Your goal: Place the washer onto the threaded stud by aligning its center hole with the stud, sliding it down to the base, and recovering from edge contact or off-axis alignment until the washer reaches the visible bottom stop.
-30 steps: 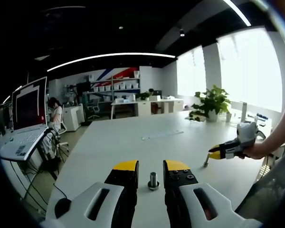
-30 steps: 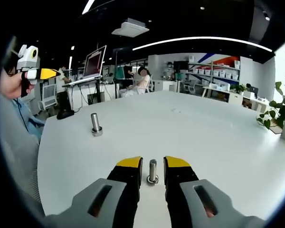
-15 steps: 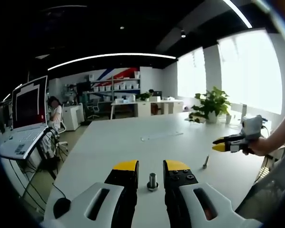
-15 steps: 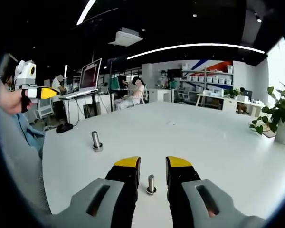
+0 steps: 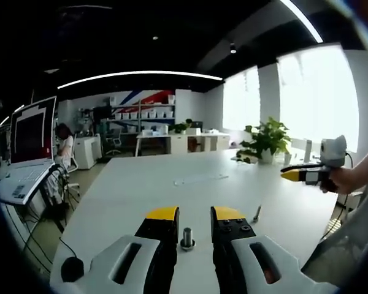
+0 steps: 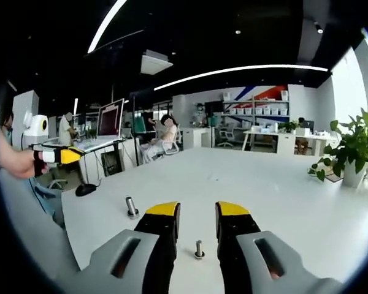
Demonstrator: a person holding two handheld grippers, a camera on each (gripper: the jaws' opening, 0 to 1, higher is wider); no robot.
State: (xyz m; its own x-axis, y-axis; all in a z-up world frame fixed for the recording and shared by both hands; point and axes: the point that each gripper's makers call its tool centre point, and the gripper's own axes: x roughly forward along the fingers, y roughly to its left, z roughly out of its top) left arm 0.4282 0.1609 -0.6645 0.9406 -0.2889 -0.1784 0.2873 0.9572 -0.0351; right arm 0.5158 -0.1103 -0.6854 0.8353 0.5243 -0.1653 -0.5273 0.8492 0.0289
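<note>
On the white table (image 5: pixel 147 184) a short steel stud (image 5: pixel 187 239) stands upright with a wider ring at its base, just beyond my left gripper (image 5: pixel 195 214) and between the lines of its jaws. That gripper is open and holds nothing. A thinner stud (image 5: pixel 256 213) stands further right. In the right gripper view the thin stud (image 6: pixel 199 249) sits low between the open jaws of my right gripper (image 6: pixel 197 211), well below their tips. The thick stud (image 6: pixel 131 206) is to its left. Each gripper shows in the other's view, held up above the table: the right gripper (image 5: pixel 302 174) and the left gripper (image 6: pixel 60 154).
A laptop (image 5: pixel 26 144) on a stand and a black mouse (image 5: pixel 72 268) lie at the table's left end. A potted plant (image 5: pixel 265 138) stands at the far right edge. A thin strip (image 5: pixel 199 179) lies mid-table. A person (image 6: pixel 165 131) sits beyond the table.
Both grippers have lifted up and back from the table. The right one left the thin stud that stood between its jaws; both studs now look smaller and lower.
</note>
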